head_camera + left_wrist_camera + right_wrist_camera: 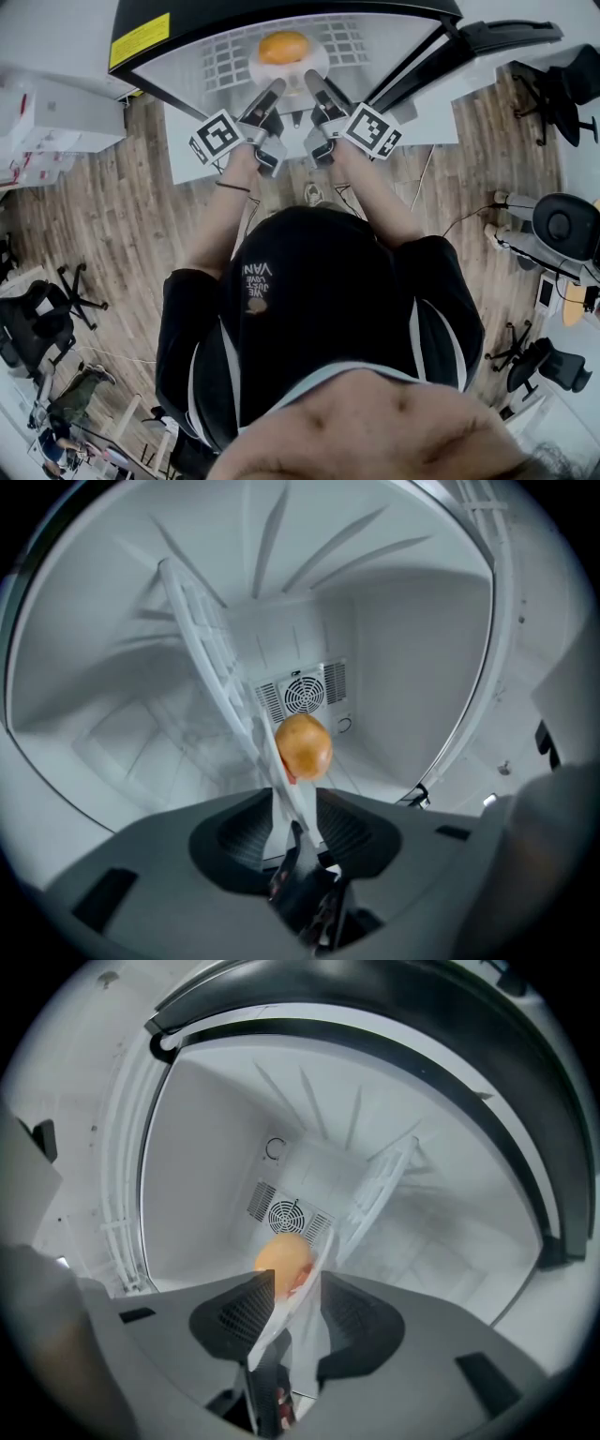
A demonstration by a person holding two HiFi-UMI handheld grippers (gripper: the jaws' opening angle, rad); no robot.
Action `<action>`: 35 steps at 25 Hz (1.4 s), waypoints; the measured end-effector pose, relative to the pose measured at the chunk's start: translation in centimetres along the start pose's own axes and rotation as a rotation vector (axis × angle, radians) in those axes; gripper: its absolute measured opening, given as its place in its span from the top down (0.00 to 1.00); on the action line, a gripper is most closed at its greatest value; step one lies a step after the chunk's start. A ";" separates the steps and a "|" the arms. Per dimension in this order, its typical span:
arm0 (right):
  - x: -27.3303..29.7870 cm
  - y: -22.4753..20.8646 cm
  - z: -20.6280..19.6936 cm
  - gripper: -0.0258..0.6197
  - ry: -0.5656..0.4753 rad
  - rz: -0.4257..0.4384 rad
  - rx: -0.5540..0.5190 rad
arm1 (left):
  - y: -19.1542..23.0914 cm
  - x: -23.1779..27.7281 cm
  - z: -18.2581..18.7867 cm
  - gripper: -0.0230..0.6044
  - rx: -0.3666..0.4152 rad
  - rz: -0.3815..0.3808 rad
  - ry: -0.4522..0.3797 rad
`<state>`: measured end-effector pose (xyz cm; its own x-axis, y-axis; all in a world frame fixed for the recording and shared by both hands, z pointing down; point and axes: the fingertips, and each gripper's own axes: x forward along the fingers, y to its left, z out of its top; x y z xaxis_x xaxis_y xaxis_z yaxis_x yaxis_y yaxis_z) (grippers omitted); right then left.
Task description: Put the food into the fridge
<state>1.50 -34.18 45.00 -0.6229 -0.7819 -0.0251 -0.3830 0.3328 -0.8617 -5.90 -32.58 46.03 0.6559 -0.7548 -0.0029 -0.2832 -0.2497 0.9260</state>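
Note:
An orange round piece of food lies on a white plate, which rests on the wire shelf inside the open fridge. My left gripper and right gripper reach side by side to the plate's near rim. In the left gripper view the plate's rim runs between the jaws of the left gripper, with a gap to the pads, and the food sits beyond. The right gripper likewise straddles the rim without pressing it, food just ahead. Both stand open.
White fridge walls surround the shelf, with a round fan vent on the back wall. The black fridge door stands open at the right. Office chairs and white boxes stand on the wooden floor around me.

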 end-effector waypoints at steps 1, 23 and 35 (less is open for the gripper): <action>-0.1 0.1 0.0 0.73 0.005 -0.001 -0.035 | -0.1 -0.1 0.0 0.76 0.013 0.000 0.002; -3.9 1.7 -0.9 0.71 0.050 -0.058 -0.564 | 0.1 -4.9 -0.6 0.74 0.634 0.179 0.000; -4.4 1.8 -2.1 0.93 0.065 -0.069 -0.719 | -1.2 -4.7 -1.1 0.92 0.777 0.170 0.009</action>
<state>2.11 -29.04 44.64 -0.6119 -0.7881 0.0672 -0.7628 0.5655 -0.3135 -7.89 -28.06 45.32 0.5645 -0.8166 0.1209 -0.7849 -0.4856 0.3849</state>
